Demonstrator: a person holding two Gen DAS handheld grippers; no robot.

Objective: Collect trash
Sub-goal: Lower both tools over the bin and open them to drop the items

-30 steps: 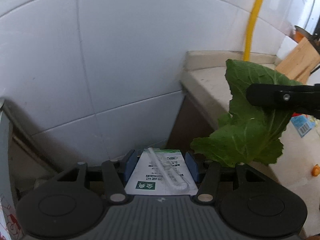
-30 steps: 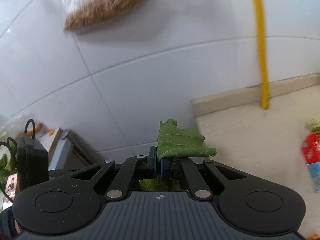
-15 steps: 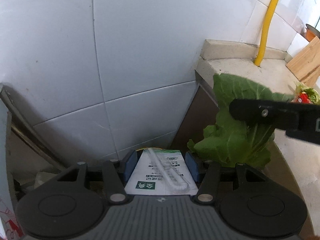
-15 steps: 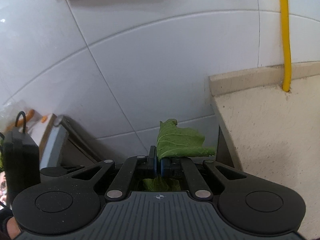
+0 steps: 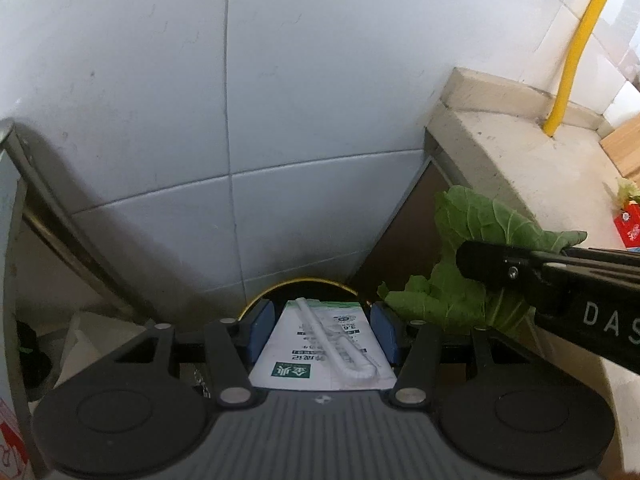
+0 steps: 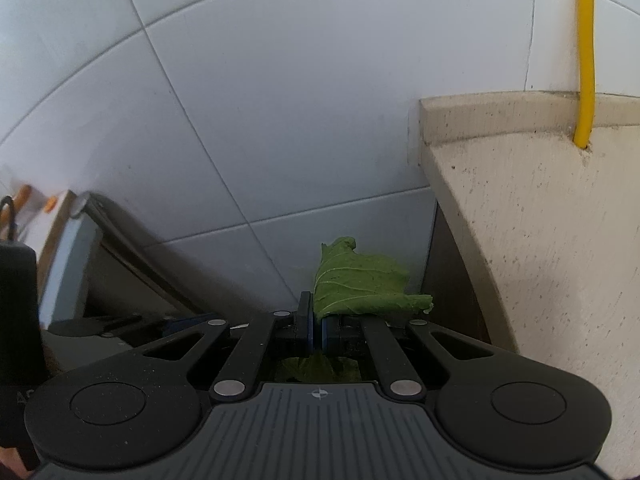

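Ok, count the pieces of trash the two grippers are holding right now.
2. A white drink carton with a straw sits between the left gripper's pads, and a green leaf is pinched in the right gripper. More trash may lie out of view.

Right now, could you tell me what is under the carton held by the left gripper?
Past the carton a curved yellow rim with a dark opening shows below. The carton and left gripper cover the rest.

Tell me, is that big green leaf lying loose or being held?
Held. The big green leaf is pinched between the right gripper's closed blue fingers, drooping off both sides.
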